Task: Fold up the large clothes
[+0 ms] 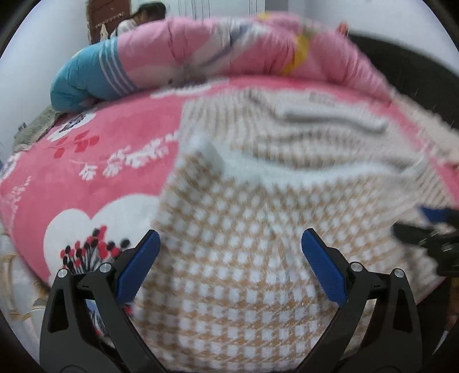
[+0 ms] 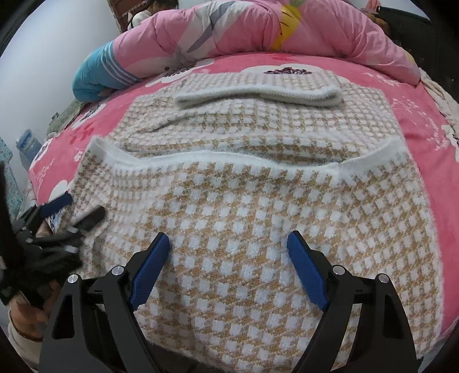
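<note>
A tan-and-white checked knit sweater [image 2: 258,229] lies folded on the bed. Its white ribbed band [image 2: 229,159] runs across the middle, and a white-edged cuff [image 2: 258,94] lies further back. My right gripper [image 2: 228,235] hovers over the near part of the sweater, jaws wide apart, pads not pressing on the knit. My left gripper [image 1: 231,232] is also open above the sweater [image 1: 243,272], near its left edge, and its view is blurred. Each gripper shows in the other's view: the left gripper [image 2: 77,209] at the sweater's left edge, the right gripper [image 1: 424,223] at the right margin.
A pink flowered blanket [image 2: 430,143] covers the bed. A bunched pink quilt [image 2: 243,31] with a blue striped end [image 2: 97,74] lies along the far side. A person [image 2: 163,5] sits behind it. A hand and sleeve [image 2: 25,315] hold the left gripper.
</note>
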`<state>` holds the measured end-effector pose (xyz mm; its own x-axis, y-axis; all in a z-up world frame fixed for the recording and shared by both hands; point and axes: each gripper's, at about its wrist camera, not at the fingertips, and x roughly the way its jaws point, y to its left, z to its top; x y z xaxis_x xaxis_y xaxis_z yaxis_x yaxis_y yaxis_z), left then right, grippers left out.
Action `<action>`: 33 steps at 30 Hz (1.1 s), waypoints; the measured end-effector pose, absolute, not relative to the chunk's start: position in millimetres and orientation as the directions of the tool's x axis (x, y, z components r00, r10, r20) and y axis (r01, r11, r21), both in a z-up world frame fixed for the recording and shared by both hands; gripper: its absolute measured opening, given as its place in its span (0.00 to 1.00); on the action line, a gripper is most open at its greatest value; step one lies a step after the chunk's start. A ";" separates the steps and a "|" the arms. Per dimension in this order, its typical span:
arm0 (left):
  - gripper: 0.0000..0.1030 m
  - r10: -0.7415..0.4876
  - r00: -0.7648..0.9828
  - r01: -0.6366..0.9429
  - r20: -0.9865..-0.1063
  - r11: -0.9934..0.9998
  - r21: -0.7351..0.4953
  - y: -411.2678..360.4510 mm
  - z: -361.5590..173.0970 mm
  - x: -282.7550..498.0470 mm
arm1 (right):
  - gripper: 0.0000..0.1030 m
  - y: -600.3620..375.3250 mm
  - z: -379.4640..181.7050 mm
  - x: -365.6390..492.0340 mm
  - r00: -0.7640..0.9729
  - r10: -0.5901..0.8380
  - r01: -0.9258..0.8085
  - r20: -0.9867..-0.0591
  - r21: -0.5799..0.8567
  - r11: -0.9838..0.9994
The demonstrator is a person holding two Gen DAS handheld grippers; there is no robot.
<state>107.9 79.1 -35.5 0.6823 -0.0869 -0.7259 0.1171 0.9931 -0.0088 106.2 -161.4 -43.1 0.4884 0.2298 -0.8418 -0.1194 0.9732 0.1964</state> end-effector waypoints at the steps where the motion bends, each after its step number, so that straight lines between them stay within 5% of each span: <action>1: 0.93 -0.094 0.710 0.111 -0.698 0.994 -0.021 86.5 -29.3 105.6 | 0.81 -161.8 -44.1 107.7 0.486 0.234 -0.120 -0.842 0.201 0.972; 6: 0.90 -0.141 0.741 0.129 -0.656 0.989 -0.066 111.4 -19.0 120.4 | 0.85 -164.7 -49.0 114.3 0.477 0.258 -0.127 -0.840 0.225 0.966; 13: 0.42 -0.259 0.631 0.154 -0.731 0.966 -0.209 139.1 -44.5 162.2 | 0.86 -163.7 -50.0 116.5 0.473 0.264 -0.135 -0.841 0.226 0.965; 16: 0.34 -0.331 0.618 0.179 -0.713 0.942 -0.283 147.0 -44.4 158.6 | 0.86 -163.7 -50.6 118.1 0.471 0.265 -0.137 -0.841 0.227 0.964; 23: 0.34 -0.489 0.595 0.270 -0.638 0.869 -0.414 150.3 -30.0 136.2 | 0.88 -162.2 -51.4 119.9 0.474 0.262 -0.139 -0.841 0.222 0.965; 33: 0.36 -0.381 0.530 0.213 -0.758 0.925 -0.315 134.9 -56.4 177.9 | 0.88 -160.7 -52.3 120.2 0.482 0.265 -0.142 -0.835 0.224 0.964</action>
